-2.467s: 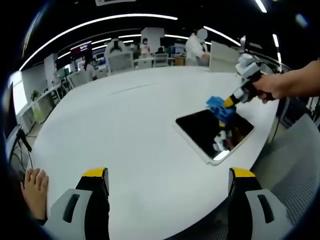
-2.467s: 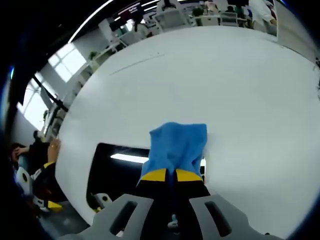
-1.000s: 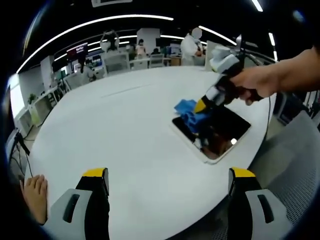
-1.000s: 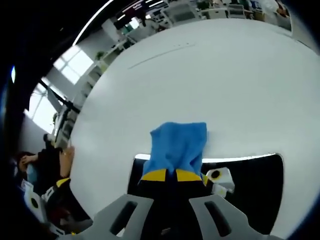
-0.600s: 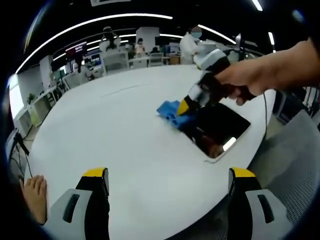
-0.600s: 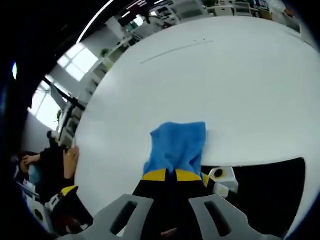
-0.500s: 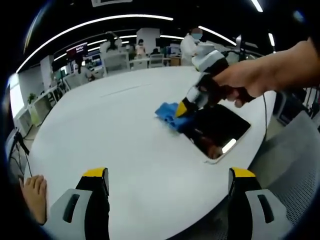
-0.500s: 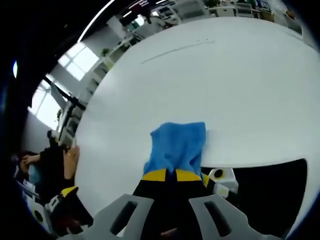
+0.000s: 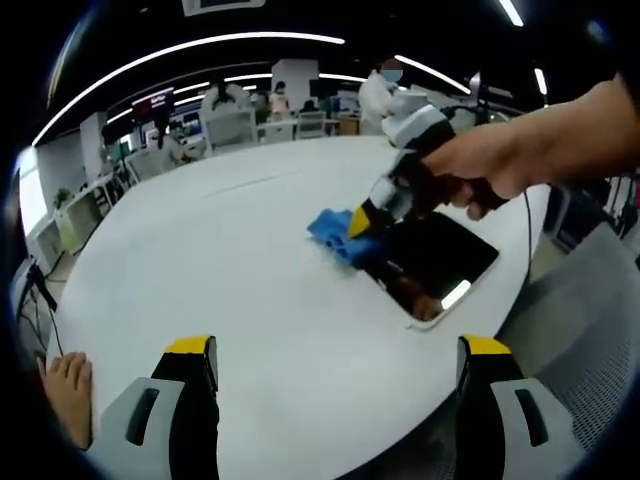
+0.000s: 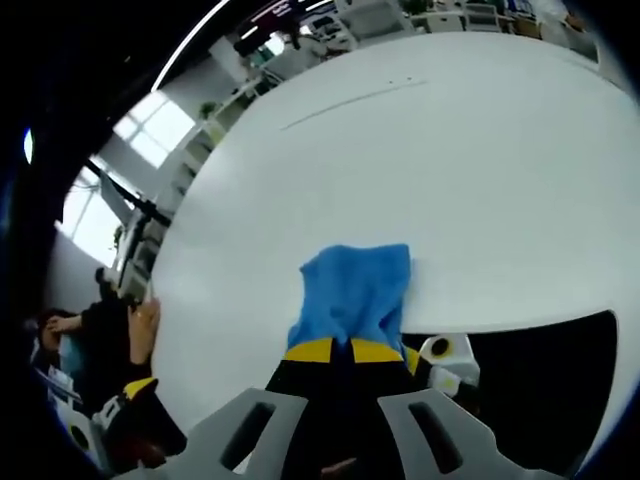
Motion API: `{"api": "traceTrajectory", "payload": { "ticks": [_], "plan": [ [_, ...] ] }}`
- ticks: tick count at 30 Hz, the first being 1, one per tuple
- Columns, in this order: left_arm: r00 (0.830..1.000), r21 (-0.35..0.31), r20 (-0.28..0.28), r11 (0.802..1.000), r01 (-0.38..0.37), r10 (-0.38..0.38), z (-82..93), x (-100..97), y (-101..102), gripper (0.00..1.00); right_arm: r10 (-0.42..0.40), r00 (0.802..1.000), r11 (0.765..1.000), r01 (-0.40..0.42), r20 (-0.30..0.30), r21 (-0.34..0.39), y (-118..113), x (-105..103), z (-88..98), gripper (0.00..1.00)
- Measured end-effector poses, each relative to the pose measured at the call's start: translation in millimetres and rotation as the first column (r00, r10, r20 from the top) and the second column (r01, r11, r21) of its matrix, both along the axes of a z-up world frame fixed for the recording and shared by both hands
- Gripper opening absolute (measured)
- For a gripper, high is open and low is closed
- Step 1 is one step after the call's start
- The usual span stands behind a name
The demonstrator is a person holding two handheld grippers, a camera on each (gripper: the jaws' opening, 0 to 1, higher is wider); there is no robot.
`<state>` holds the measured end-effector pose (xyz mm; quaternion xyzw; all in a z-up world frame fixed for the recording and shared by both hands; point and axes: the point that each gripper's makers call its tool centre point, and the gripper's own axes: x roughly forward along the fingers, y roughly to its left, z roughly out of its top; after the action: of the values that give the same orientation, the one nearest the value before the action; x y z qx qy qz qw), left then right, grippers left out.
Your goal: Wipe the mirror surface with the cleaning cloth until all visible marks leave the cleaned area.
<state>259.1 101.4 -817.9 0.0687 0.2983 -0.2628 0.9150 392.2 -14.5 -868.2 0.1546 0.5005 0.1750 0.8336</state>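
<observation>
The right gripper [image 10: 343,350], with its yellow-tipped jaws pinched tight on the soft blue cleaning cloth [image 10: 352,293], sits at the edge of the flat black mirror with a thin white frame [image 10: 540,375]; in the right gripper view the cloth lies mostly on the big round white table [image 10: 450,160], just past the mirror's rim, and the dark glass spreads out behind and to the right of the jaws; in the left gripper view the right gripper [image 9: 362,220] is held by a hand [image 9: 495,165], and the blue cloth [image 9: 335,233] rests at the mirror's far-left corner, with the mirror [image 9: 430,262] stretching away toward the near table edge on the right; so the glass to be wiped lies back toward the hand that holds the cloth, and I think the next stroke should pull that way, along the mirror's long side; the left gripper [image 9: 335,405] has its two jaws wide apart and holds nothing, low and well apart from the mirror, so the right one is much nearer; the glass shows bright reflections, and I cannot tell if any marks are left.
</observation>
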Motion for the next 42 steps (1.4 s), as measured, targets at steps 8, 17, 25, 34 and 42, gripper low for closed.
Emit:
{"api": "traceTrajectory", "payload": {
  "ticks": [8, 17, 25, 34, 42],
  "plan": [
    [1.0, 0.004, 0.001, 1.0, 0.0, 0.0, 0.0, 0.0, 0, 1.0, 0.016, 1.0, 1.0, -0.016, -0.008, -0.009, 2, -11, 0.6, 0.0],
    [1.0, 0.01, -0.004, 1.0, -0.009, 0.009, -3.3, 0.8, 5, 1.0, 0.03, 0.999, 0.999, -0.03, -0.027, -0.019, 1, -28, 1.2, 0.0],
    [1.0, 0.005, -0.018, 1.0, 0.012, -0.012, -5.3, -2.6, 0, 1.0, 0.04, 0.998, 0.999, -0.041, -0.039, -0.021, 2, -39, -1.2, 0.0],
    [1.0, -0.031, -0.01, 0.999, 0.014, -0.014, -0.8, -2.5, -5, 1.0, 0.062, 0.997, 0.997, -0.064, -0.053, -0.048, 0, -55, -0.5, 0.0],
    [0.999, -0.025, 0.008, 0.999, 0.044, -0.044, 2.7, -3.7, -12, 1.0, 0.108, 0.993, 0.992, -0.11, -0.04, -0.066, 0, -63, 1.0, 0.0]
  ]
}}
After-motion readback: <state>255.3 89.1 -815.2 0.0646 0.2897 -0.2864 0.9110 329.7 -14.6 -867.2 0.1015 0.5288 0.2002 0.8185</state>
